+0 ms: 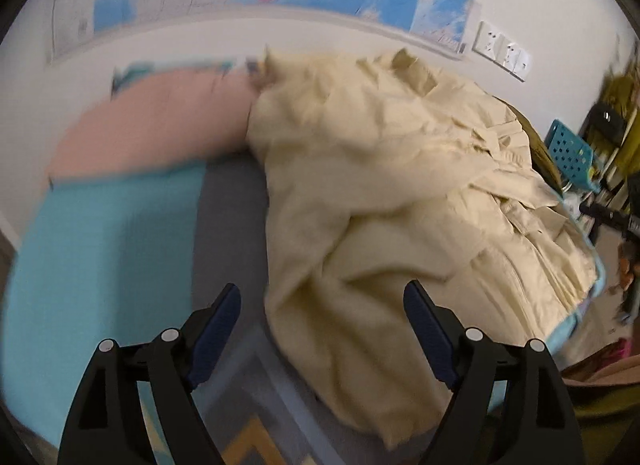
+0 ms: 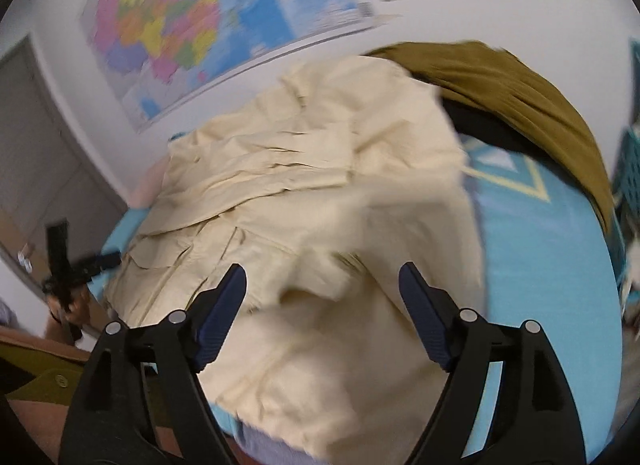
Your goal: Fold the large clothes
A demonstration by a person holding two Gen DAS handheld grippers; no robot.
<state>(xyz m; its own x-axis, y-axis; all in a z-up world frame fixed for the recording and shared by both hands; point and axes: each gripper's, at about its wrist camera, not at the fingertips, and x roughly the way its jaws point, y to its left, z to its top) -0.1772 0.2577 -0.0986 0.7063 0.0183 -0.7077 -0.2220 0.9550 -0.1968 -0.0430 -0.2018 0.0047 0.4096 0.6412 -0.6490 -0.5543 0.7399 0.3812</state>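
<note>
A large cream garment [image 1: 400,193] lies crumpled on a bed with a turquoise and grey cover [image 1: 100,245]. In the left wrist view my left gripper [image 1: 322,305] hangs open above the garment's near left edge, with nothing pressed between its blue pads. The same cream garment [image 2: 320,185] fills the middle of the right wrist view. My right gripper [image 2: 322,285] is open above its near folds, and the pads stand apart from the cloth. The left gripper [image 2: 68,261] also shows far left there, in a hand.
A pink pillow [image 1: 160,121] lies at the head of the bed. An olive-brown cloth [image 2: 520,97] is heaped over something dark at the far right of the turquoise bed cover [image 2: 552,265]. A wall map [image 2: 192,33] hangs behind. A blue perforated basket [image 1: 572,153] stands beside the bed.
</note>
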